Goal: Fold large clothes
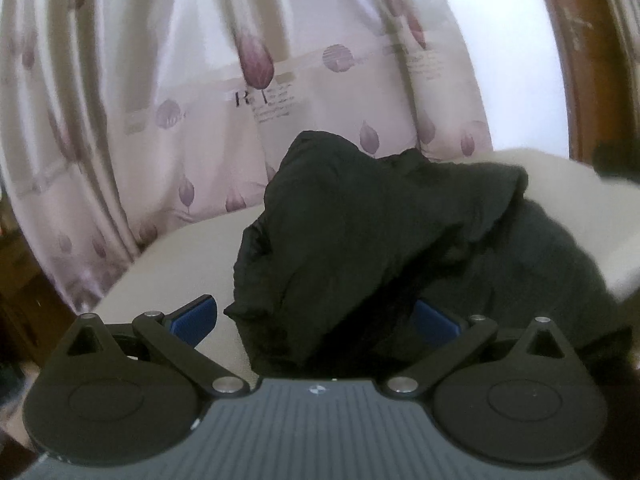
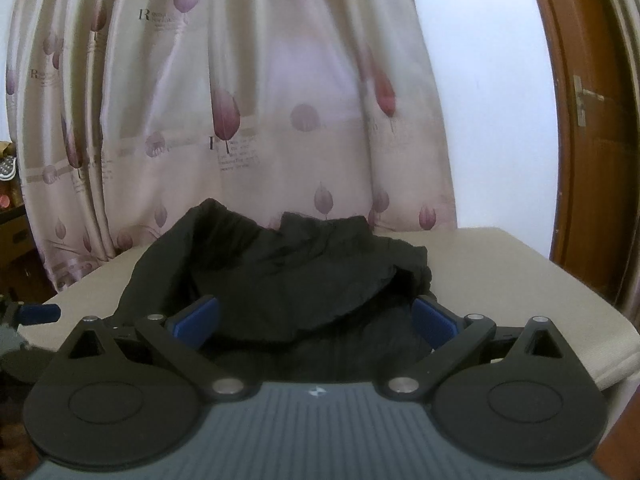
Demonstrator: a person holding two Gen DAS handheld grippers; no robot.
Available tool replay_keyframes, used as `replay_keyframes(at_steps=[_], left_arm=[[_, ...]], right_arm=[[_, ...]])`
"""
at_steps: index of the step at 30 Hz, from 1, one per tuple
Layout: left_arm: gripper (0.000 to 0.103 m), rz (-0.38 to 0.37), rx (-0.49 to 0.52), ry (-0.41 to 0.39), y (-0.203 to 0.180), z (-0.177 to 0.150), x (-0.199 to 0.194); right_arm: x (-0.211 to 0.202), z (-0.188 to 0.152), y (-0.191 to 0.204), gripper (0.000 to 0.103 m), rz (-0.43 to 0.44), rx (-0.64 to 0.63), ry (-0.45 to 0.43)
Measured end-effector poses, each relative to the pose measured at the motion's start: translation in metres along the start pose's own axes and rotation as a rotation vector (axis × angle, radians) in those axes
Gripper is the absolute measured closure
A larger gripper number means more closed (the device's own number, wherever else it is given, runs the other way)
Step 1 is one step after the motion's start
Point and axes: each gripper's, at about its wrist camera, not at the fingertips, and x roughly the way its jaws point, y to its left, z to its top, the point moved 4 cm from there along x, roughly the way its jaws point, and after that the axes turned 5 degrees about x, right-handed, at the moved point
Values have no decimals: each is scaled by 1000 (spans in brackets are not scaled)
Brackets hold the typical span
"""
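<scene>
1. Two grippers with blue-padded black fingers are in your hands. Both sit at the near edge of the cream cloth-covered table (image 2: pixel 500 256), and both point toward the crumpled black garment (image 2: pixel 280 272) heaped on it.
2. Your left gripper (image 1: pixel 316 322) has its jaws spread wide. The left blue pad (image 1: pixel 196 318) stands clear of the garment, over bare table just beside the cloth's edge. The right pad (image 1: pixel 434 322) is partly hidden under a hanging fold of black fabric, so you cannot tell whether it touches. Nothing is pinched between the pads.
3. Your right gripper (image 2: pixel 316 322) is spread equally wide. The black fabric fills the gap between its two blue pads and bulges over them, but the pads are far apart and grip nothing.
4. The garment lies in a rumpled mound in the middle of the table, its far edge raised in two peaks. In the left wrist view it also spreads across the table to the right.
5. Behind the table hangs a pale pink pleated curtain printed with purple tulip buds (image 2: pixel 248 120). To the right of the table stands a brown wooden door with a metal handle (image 2: pixel 588 184).
6. At the table's left edge, in the right wrist view, one blue fingertip of your left gripper pokes in.
</scene>
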Motion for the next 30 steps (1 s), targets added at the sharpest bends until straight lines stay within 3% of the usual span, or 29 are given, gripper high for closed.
replay_keyframes(at_steps=[10,13,14,15,16,17,18,21,24,30], left_arm=[[0,51,160,-71,-23,-10,17],[9,21,167,-69,-25,-8,26],[20,13,164,-57,-24,-7,31],[45,14,160,-42,-21,-7,36],[59,11,150,-18,-17,-6,42],[77,3,124,12,-9,-4,49],[81,-11,79,32,2,0,54],[85,7,-13,33,39,14,61],[87,102,-80,12,88,39,73],[88,298,-253,83,206,81,134]], right_arm=[[8,-8,-2,0,-9,14,37],[11,-9,-4,0,-14,15,48],[13,-9,-5,0,-15,17,52],[14,-9,-5,0,-18,18,56],[16,-9,-6,0,-21,19,61],[18,-9,-7,0,-22,20,65],[19,-9,-7,0,-23,20,67],[23,-10,-9,0,-31,17,72],[29,-11,-10,0,-36,16,85],[41,-14,-13,0,-47,13,119]])
